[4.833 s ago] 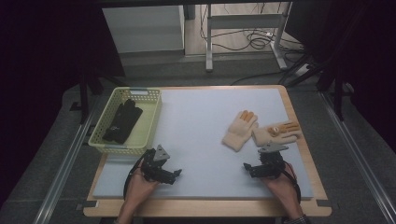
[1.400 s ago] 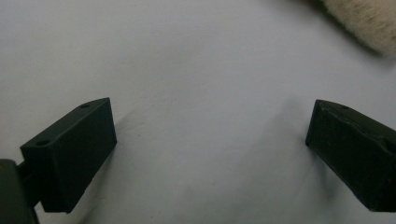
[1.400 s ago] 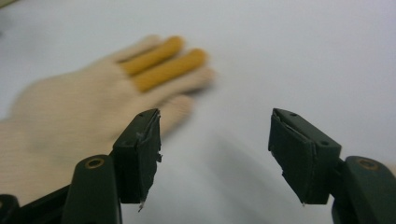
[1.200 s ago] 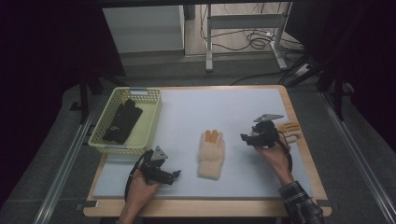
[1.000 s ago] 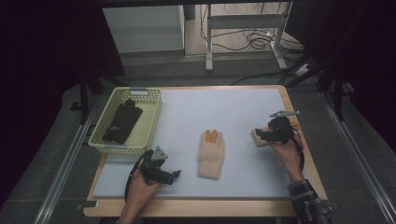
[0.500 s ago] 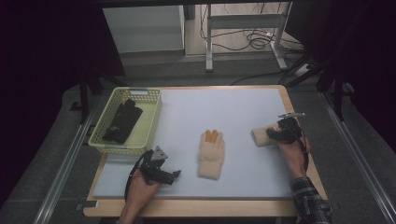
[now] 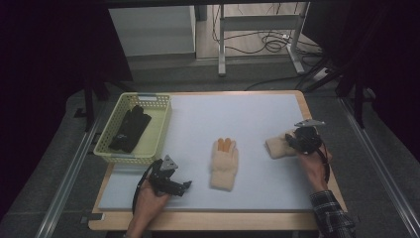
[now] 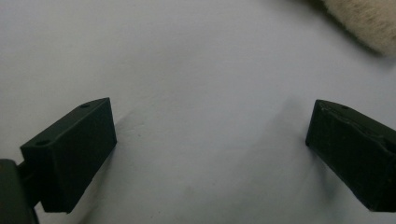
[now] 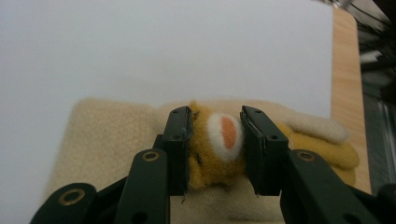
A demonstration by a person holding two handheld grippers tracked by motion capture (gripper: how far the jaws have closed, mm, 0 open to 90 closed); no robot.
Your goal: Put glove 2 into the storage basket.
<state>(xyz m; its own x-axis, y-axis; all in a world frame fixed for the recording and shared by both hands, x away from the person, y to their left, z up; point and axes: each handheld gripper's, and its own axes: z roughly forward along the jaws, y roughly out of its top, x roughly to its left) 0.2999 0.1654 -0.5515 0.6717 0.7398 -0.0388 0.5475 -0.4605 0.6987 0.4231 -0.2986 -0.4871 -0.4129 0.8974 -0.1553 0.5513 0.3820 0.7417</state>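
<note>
We see a wooden table [image 7: 317,220] filling the middle of the high view, covered almost edge to edge by a pale grey mat [image 7: 237,119]. In the left part of the frame, a yellow-green basket [image 7: 113,153] sits on the mat's upper left corner, holding a dark glove [image 7: 130,130]. Near the centre lies a cream glove [image 7: 224,163] with orange fingertips, flat on the mat and pointing toward the top of the frame. At the right, close to the table's edge, we find a second cream glove [image 7: 276,147], and our right gripper [image 7: 295,143] sits on it. In the right gripper view, its jaws have just been closing and now pinch a bunched fold of that glove [image 9: 219,140], a tan patch with a white and orange spot between the pads. In the lower left of the high view, our left gripper [image 7: 181,187] rests low on the mat; in the left gripper view its jaws stand wide apart over bare mat [image 8: 196,93], holding nothing.
</note>
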